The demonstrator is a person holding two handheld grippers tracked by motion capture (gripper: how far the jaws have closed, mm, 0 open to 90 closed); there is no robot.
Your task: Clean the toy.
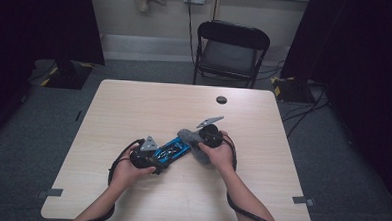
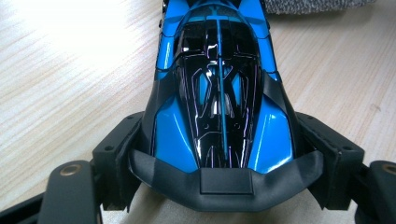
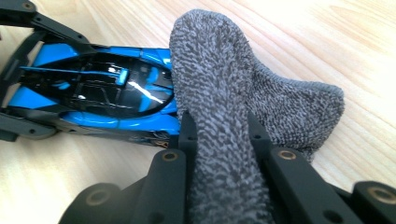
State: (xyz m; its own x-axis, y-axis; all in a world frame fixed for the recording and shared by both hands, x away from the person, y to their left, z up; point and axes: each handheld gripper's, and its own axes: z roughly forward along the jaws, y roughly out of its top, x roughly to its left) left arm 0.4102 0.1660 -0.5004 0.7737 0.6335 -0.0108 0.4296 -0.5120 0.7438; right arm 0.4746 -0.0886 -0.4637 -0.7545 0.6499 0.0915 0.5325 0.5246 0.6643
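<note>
Left gripper view: we see our left gripper [image 2: 224, 158] clamped across one end of the blue toy car [image 2: 219, 93], whose long axis runs straight away from the jaws. Our right gripper [image 3: 224, 135] pinches a grey cloth [image 3: 219, 84] draped on the car's far end, mid-table [image 1: 134, 103].
</note>
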